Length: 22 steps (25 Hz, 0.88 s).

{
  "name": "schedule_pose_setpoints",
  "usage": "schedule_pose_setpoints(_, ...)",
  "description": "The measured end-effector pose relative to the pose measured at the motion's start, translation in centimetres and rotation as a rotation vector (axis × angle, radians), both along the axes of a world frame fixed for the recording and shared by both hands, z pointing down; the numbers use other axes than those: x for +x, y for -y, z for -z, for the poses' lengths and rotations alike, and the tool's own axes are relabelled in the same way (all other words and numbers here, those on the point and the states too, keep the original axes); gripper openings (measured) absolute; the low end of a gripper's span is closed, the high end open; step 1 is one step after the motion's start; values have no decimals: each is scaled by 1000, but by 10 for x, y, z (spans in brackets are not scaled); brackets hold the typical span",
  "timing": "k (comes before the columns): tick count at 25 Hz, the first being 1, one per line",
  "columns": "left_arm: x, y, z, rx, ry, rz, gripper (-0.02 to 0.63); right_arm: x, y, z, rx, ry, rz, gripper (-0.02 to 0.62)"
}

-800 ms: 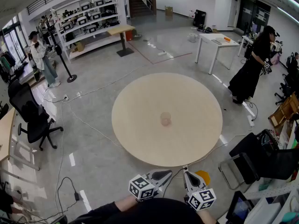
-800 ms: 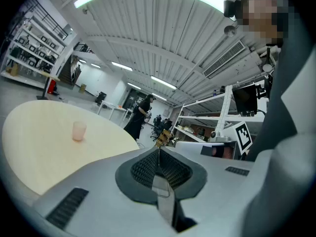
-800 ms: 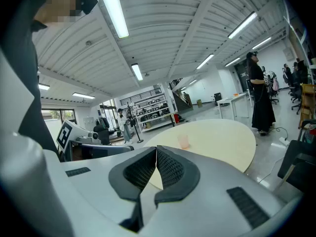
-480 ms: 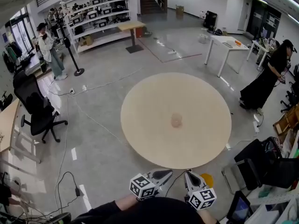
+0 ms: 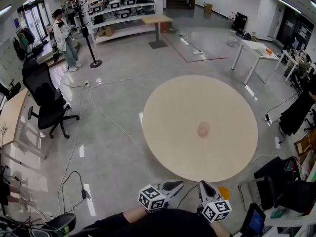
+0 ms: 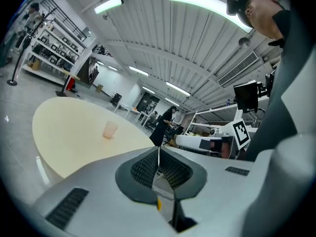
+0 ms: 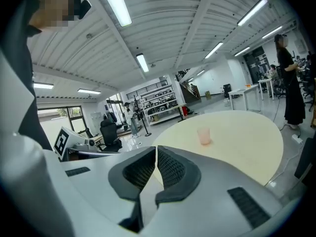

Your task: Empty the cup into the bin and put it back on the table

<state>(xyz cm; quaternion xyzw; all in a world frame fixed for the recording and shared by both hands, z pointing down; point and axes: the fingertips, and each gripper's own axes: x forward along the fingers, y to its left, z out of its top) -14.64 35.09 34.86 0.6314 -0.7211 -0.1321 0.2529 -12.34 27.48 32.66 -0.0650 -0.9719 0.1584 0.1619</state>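
Currently left hand-held gripper and right hand-held gripper closed, empty, just short of the worktop edge; cup well ahead, open surface all round.

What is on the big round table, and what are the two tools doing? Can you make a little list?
table: round beige wooden table, holds one cup
cup: small see-through pink plastic cup, upright, near the table's middle, nothing touching it
cup contents: too small to tell
left tool: shut, empty, by the table's near edge, far from the cup
right tool: shut, empty, beside the left tool
person: standing far off by the white shelves
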Motion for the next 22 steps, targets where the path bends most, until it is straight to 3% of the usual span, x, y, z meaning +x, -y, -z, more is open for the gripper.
schedule_pose_setpoints(11, -12, 18, -10, -11, -43, -34, 25, -19, 12, -17, -42, -58, -7, 17)
schedule_pose_setpoints(17, -36, 51, -9, -35, -1, 31, 25, -44, 53, -19, -75, -10, 31, 17)
schedule_pose_setpoints(22, -49, 110, -4, -48, 41, 75, 25, -66, 118, -15, -114, 25, 62, 17)
